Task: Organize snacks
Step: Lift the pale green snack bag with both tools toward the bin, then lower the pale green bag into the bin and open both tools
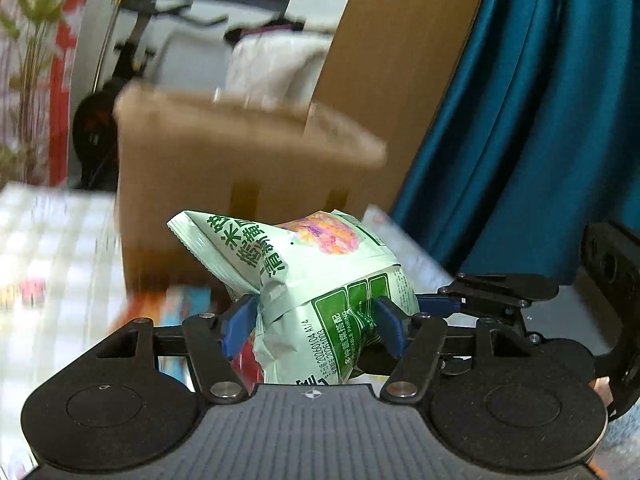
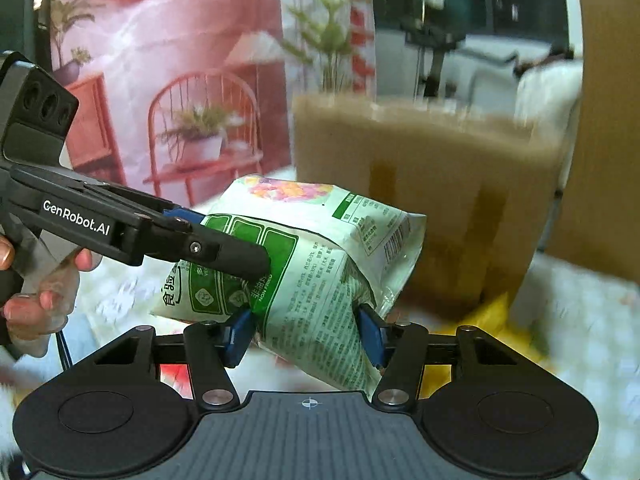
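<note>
A green and white snack bag [image 1: 320, 280] hangs crumpled above the table, held from two sides. My left gripper [image 1: 316, 316] is shut on its lower part, blue pads [image 1: 244, 320] pressing dents into the foil. In the right wrist view the same bag [image 2: 320, 248] sits between the pads of my right gripper [image 2: 306, 320], which is shut on it too. The left gripper [image 2: 236, 240] reaches in from the left there, a hand [image 2: 36, 308] on its handle. The right gripper [image 1: 436, 300] enters the left wrist view from the right, fingertips at the bag.
An open cardboard box [image 1: 240, 160] [image 2: 420, 184] stands just behind the bag on the white checked tablecloth [image 1: 52, 248]. Other packets lie below: a yellow one [image 2: 496, 320] and a red one [image 2: 172, 376]. A blue curtain [image 1: 520, 120] and a wooden panel [image 1: 400, 60] close off the right.
</note>
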`<act>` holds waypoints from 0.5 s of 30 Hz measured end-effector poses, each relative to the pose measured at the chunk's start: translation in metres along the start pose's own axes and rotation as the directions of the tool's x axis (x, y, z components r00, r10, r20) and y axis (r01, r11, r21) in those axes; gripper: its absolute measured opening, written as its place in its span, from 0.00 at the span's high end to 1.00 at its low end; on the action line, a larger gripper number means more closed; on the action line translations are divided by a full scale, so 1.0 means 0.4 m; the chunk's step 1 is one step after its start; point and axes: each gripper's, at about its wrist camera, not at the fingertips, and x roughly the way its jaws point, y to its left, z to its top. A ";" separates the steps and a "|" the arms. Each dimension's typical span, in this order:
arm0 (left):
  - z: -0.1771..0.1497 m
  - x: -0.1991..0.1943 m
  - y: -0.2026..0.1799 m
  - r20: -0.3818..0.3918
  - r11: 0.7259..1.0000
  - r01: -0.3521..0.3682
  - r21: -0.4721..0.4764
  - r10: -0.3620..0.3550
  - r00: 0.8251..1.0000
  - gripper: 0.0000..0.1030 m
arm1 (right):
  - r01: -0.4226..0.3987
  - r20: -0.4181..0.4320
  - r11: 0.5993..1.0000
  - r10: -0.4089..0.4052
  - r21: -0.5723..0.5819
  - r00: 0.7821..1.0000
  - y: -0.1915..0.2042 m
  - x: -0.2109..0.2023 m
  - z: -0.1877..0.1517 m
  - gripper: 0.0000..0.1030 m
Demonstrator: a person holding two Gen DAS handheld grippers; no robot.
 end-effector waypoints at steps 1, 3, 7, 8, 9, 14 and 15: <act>0.028 -0.002 -0.003 0.020 1.000 -0.001 0.013 0.000 1.000 0.35 | 0.015 0.026 1.000 -0.014 -0.017 1.000 -0.006 -0.010 0.028 0.50; 0.094 -0.004 -0.012 0.071 0.999 -0.007 0.047 0.004 0.997 0.35 | 0.041 0.073 0.998 -0.038 -0.044 0.997 -0.025 -0.024 0.090 0.50; 0.225 0.023 -0.018 0.155 0.995 -0.025 0.099 0.009 0.988 0.35 | 0.096 0.168 0.992 -0.082 -0.080 0.982 -0.082 -0.027 0.211 0.50; 0.261 0.039 -0.014 0.175 0.993 -0.032 0.110 0.013 0.985 0.35 | 0.109 0.189 0.991 -0.092 -0.082 0.978 -0.097 -0.020 0.239 0.50; 0.291 0.054 -0.011 0.186 0.993 -0.036 0.115 0.014 0.982 0.35 | 0.121 0.212 0.989 -0.102 -0.083 0.972 -0.117 -0.010 0.268 0.50; 0.407 0.160 0.031 0.197 0.993 -0.045 0.113 0.022 0.980 0.35 | 0.162 0.276 0.984 -0.136 -0.075 0.952 -0.231 0.083 0.384 0.50; 0.422 0.180 0.037 0.189 0.992 -0.046 0.113 0.024 0.982 0.35 | 0.164 0.277 0.984 -0.139 -0.068 0.951 -0.251 0.108 0.399 0.50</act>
